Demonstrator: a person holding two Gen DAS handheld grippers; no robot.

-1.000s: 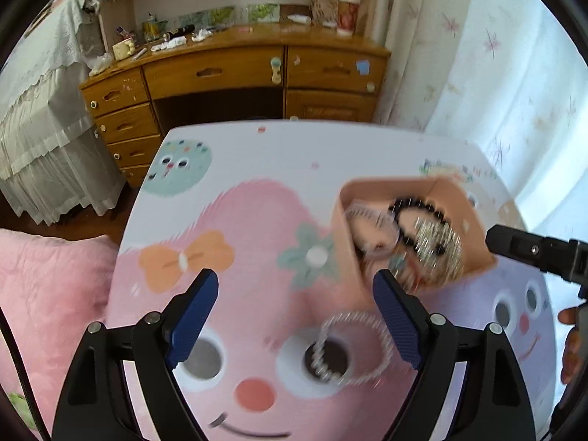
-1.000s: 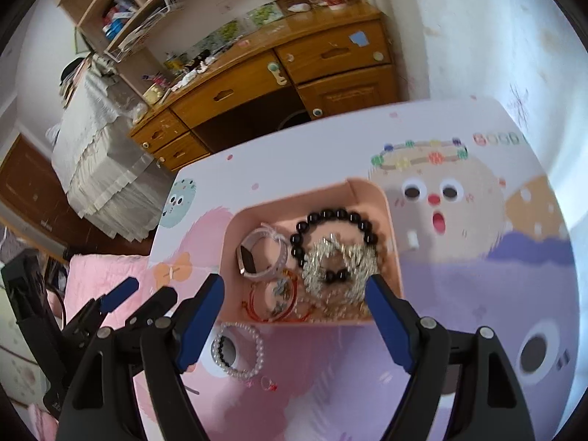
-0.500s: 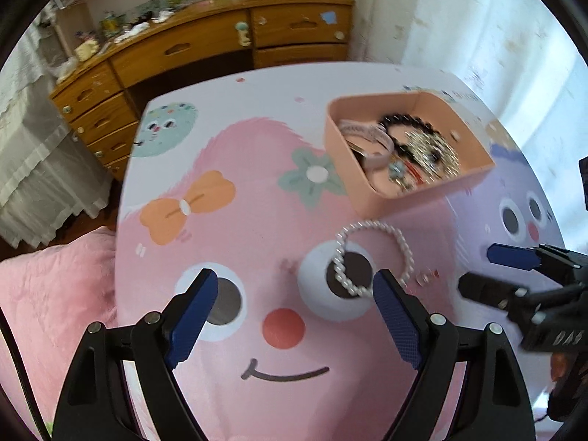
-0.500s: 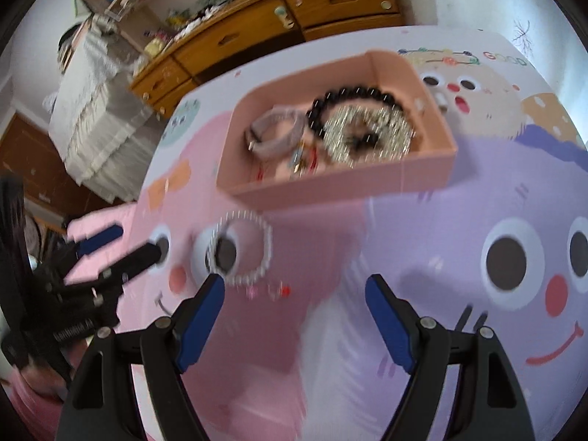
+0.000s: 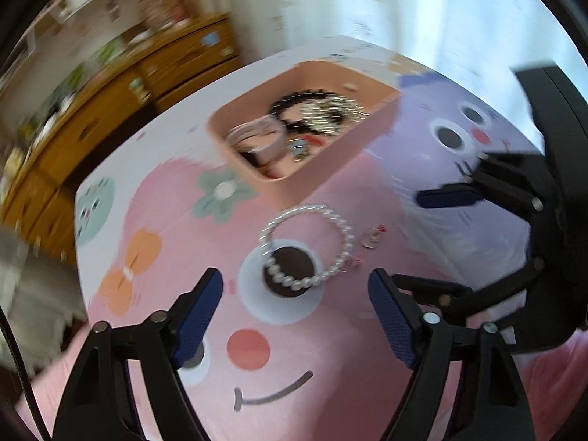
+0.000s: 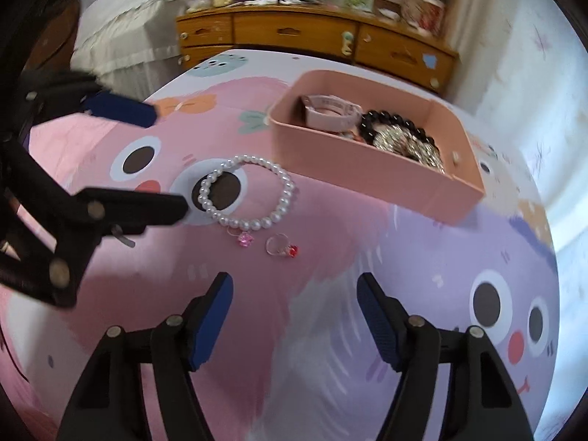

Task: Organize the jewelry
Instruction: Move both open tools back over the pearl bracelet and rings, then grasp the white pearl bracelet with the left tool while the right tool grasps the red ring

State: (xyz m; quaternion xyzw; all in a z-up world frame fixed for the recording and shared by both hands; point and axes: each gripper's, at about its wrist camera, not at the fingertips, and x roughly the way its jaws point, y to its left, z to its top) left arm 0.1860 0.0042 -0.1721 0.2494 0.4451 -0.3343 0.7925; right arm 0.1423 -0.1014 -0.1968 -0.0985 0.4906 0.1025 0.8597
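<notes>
Both grippers' fingers spread, closing, nothing between; pearl bracelet [image 6: 253, 193] near pink tray [image 6: 367, 169] wall.

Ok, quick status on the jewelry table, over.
Both grippers, left and right, empty, jaws just been closing. Pearl bracelet and two rings loose beside pink tray. Nothing blocking.

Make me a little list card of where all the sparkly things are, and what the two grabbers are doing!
Pearl bracelet: on the cartoon cloth, outside the box
Two small rings: on the cloth beside the bracelet
Pink box: holds a black bead bracelet, a silvery bracelet and a pink band
Left gripper: empty, jaws just closing, near the pearls
Right gripper: empty, jaws just closing, near the rings
</notes>
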